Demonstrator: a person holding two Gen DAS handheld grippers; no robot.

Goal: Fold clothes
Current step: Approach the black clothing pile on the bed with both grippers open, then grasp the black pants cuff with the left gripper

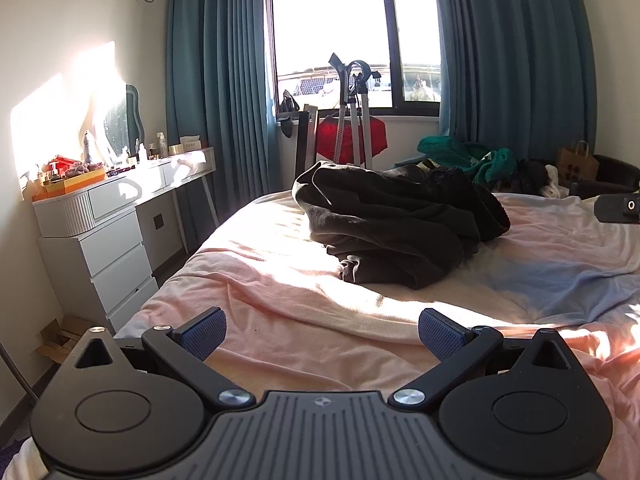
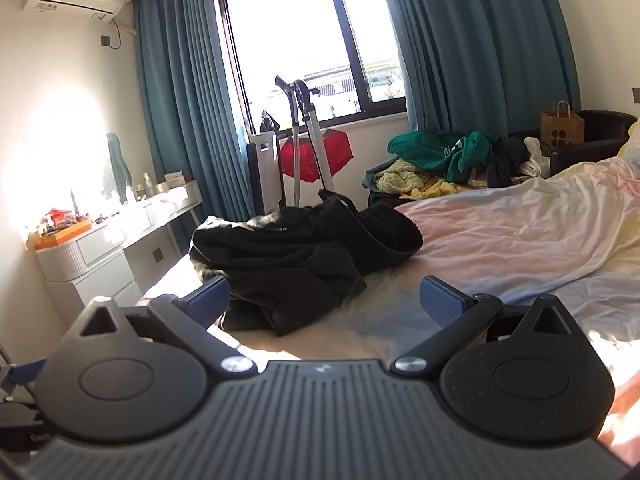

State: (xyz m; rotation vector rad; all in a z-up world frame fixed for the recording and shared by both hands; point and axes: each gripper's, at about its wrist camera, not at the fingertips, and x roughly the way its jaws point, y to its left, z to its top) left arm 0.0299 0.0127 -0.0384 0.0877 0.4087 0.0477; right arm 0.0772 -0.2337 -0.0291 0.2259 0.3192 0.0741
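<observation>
Black and crumpled, heaped in the middle of the left wrist frame: dark clothes on the pink bed sheet. Left gripper at the bottom, blue pads spread wide, holding nothing, well apart from the heap. White dresser at the left edge.

Same dark clothes in the right wrist view, left of the middle. Right gripper at the bottom, spread wide too, pinching nothing, near the heap's front edge. Green pile at the upper right, farther back.

Probably soft, floppy and light. Best to pinch a loose edge or corner, then lift and shake flat.
</observation>
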